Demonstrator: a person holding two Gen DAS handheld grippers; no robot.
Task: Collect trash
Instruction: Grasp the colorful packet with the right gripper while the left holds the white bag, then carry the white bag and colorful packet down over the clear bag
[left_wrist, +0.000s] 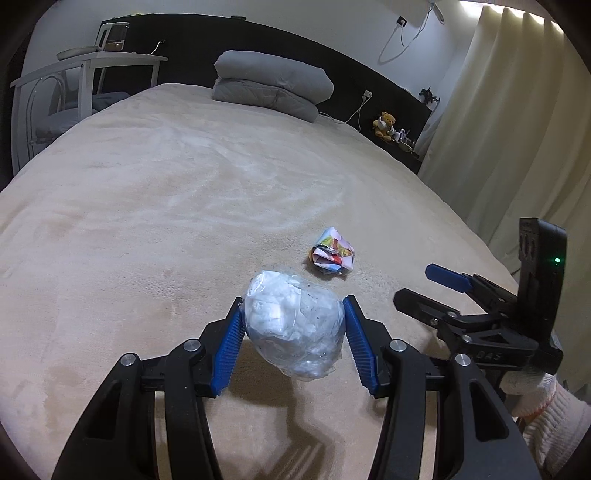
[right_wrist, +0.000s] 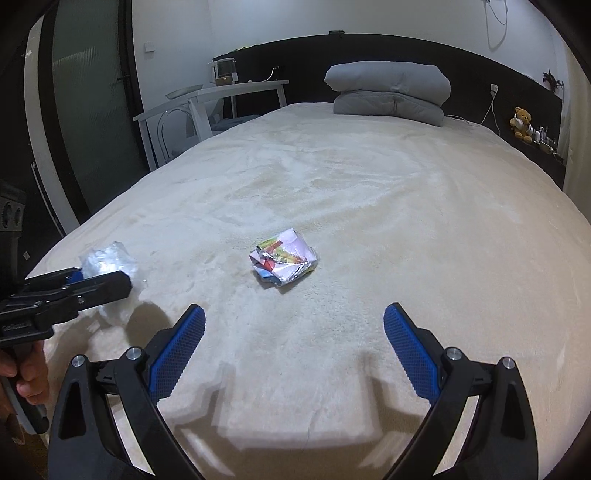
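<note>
Gripping the clear plastic wad (left_wrist: 293, 325) in the left tongs (left_wrist: 293, 314), lifting it off the bed (left_wrist: 147, 221), while spreading the right tongs (right_wrist: 294, 317) wide near the crumpled wrapper (right_wrist: 282, 260), presumably readying to straddle it.

Wrapper (right_wrist: 283, 261) mid-bed (right_wrist: 369, 206), plastic wad (right_wrist: 107, 258) to its left

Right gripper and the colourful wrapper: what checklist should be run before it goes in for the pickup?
1. Right gripper open wide: ok.
2. Crumpled colourful wrapper ahead of the gap, roughly centred: ok.
3. Bed cover between gripper and wrapper free of obstacles: ok.
4. Left gripper closed on the clear plastic wad: ok.
5. Left gripper off to the side of the right's path: ok.
6. Trash bin location: cannot tell, none in view.
</note>
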